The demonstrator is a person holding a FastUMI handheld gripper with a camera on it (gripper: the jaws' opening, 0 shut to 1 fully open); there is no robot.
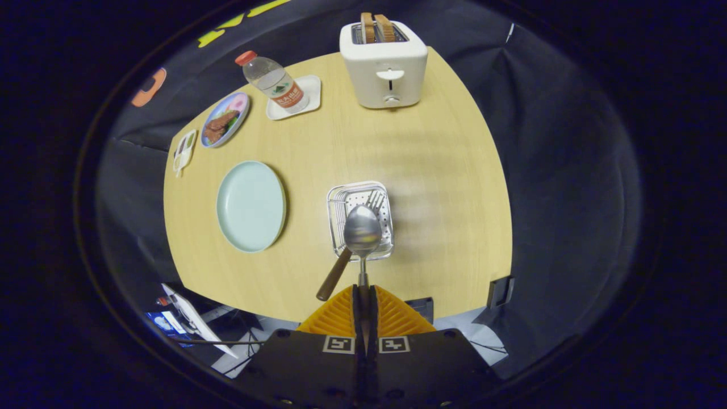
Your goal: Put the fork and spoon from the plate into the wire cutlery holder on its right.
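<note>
While the gripper [364, 295] sat at bottom centre of frame, its 2 fingers were pressed together on the thin metal shaft of 1 spoon [362, 232], held upright w/ the bowl pointing up toward the camera. Spoon: shiny steel, smooth oval bowl, narrow stem, hanging just above the near edge of the wire cutlery holder [360, 218], centre frame.

Holder count: 1. Squarish w/ rounded corners, silver wire sides, perforated metal base.

Fork [347, 253]: 1, already in the holder, steel tines up near its far right corner, brown wooden handle leaning out over the near left rim toward the lower left.

Plates: 2. One pale blue-green plate [250, 205], round, smooth and glossy, bare, left of centre, just left of the holder. One smaller patterned plate [225, 120] w/ brown food, upper left.

Other items, 1 each: clear plastic water bottle [272, 83] w/ red cap, standing on a white square coaster [295, 97], upper left-centre; white toaster [383, 63] w/ 2 bread slices sticking up, top centre; small white object [184, 150] at the table's left edge, can't tell what it is.

All on 1 light wood-grain table [431, 170] w/ curved edge.
</note>
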